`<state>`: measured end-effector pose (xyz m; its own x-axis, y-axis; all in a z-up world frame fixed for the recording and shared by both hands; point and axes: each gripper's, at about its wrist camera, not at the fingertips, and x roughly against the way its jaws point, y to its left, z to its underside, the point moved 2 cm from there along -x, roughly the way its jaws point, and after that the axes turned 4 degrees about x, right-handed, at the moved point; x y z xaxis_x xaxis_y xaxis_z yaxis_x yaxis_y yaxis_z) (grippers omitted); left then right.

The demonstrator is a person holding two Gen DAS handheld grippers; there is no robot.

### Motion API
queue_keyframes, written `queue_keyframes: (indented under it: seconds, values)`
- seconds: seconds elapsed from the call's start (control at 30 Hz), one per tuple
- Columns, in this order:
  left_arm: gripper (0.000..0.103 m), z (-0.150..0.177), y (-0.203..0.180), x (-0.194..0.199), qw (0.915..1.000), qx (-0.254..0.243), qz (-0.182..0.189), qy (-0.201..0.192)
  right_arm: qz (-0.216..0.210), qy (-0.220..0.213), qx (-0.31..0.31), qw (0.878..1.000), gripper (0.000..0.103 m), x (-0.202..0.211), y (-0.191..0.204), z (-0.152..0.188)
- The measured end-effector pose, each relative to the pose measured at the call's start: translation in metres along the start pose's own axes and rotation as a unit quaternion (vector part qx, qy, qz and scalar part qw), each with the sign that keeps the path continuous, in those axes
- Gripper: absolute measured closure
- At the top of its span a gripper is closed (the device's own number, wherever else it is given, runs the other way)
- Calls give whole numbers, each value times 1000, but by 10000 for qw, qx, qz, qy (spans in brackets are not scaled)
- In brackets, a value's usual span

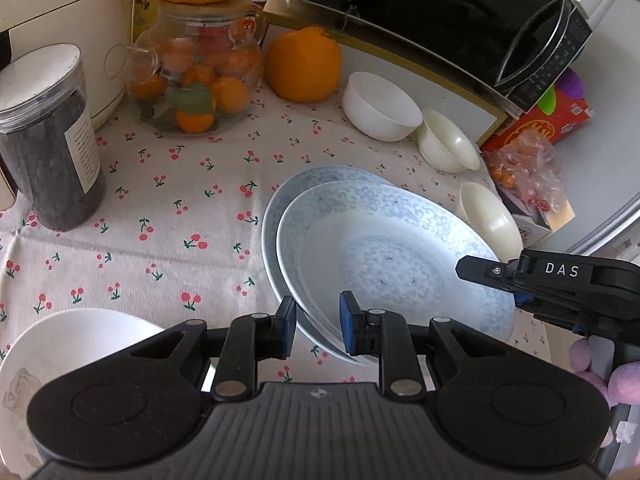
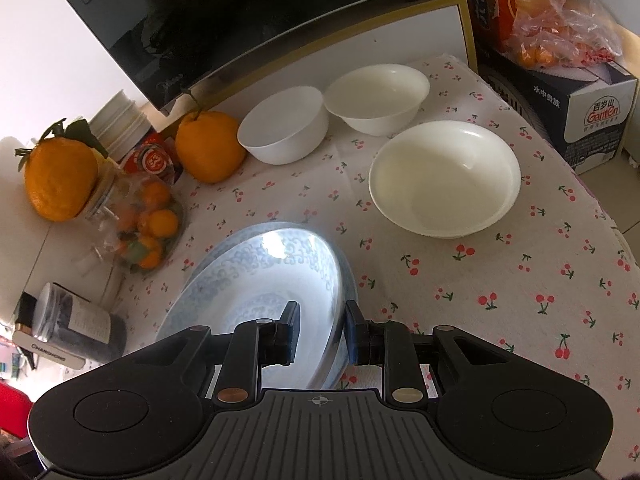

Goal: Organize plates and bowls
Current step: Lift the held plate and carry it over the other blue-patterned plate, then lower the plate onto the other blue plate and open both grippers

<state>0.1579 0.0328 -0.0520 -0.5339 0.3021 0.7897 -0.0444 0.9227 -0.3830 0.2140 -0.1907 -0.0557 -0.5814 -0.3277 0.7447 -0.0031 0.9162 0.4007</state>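
Two blue-patterned plates are stacked on the cherry-print cloth; the upper plate [image 1: 384,256] lies on the lower plate [image 1: 280,196]. My left gripper [image 1: 318,326] straddles the near rim of the stack, jaws open around it with gaps. My right gripper [image 2: 322,330] straddles the upper plate's [image 2: 260,280] right rim, jaws open; it shows in the left wrist view [image 1: 464,268] at the plate's right edge. Three white bowls [image 2: 444,178] [image 2: 376,96] [image 2: 284,124] stand beyond the plates. Another white bowl [image 1: 68,344] sits at the left near my left gripper.
A glass jar of oranges [image 1: 192,76], two large oranges [image 1: 304,64] [image 2: 60,176], a dark-filled canister [image 1: 48,136], a black microwave [image 1: 460,12], a bag of fruit [image 2: 560,28] and boxes [image 2: 580,112] ring the table's back and sides.
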Motion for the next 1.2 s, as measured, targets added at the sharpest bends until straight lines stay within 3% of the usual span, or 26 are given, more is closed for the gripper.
queue_keyframes:
  seconds: [0.43,0.7,1.2]
  values:
    - [82,-2,-6,-8,9983,-355,-409,-235,357,41,333,9988,80,-14,10,8]
    - [82,4,-7,-12,9965,-563,-595,-156,669,2,797,9946,87,-13,21,12]
    - [82,9,-17,-13,9916,-944,-842,-251,976,78,1184,9881,87,-13,27,17]
